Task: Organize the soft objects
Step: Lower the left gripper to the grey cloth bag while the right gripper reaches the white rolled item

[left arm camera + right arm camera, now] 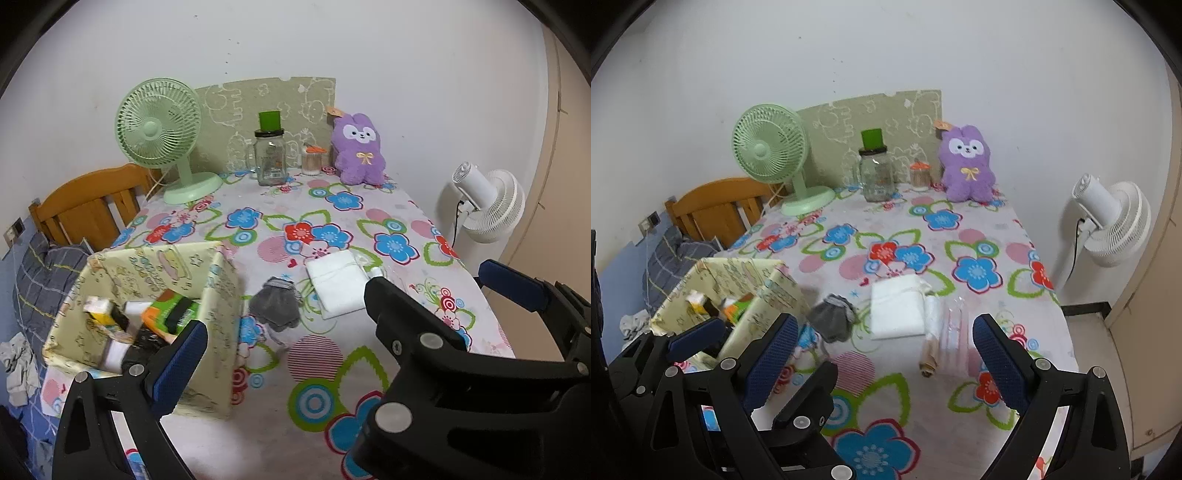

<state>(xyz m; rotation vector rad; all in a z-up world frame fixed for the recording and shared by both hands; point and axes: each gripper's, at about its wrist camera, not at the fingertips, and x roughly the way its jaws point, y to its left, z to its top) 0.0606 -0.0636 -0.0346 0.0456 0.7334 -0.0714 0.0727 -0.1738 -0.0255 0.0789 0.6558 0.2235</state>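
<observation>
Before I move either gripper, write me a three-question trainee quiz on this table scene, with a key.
1. True or false: the grey sock lies inside the yellow fabric box.
2. Multiple choice: what lies directly right of the sock on the tablecloth? A) green fan B) folded white cloth C) glass jar
3. Fill in: the purple plush bunny stands at the table's ____ edge, by the wall.

Key:
1. False; it lies on the tablecloth beside the box.
2. B, the folded white cloth.
3. Far. Both the left gripper and the right gripper are open and hold nothing.
</observation>
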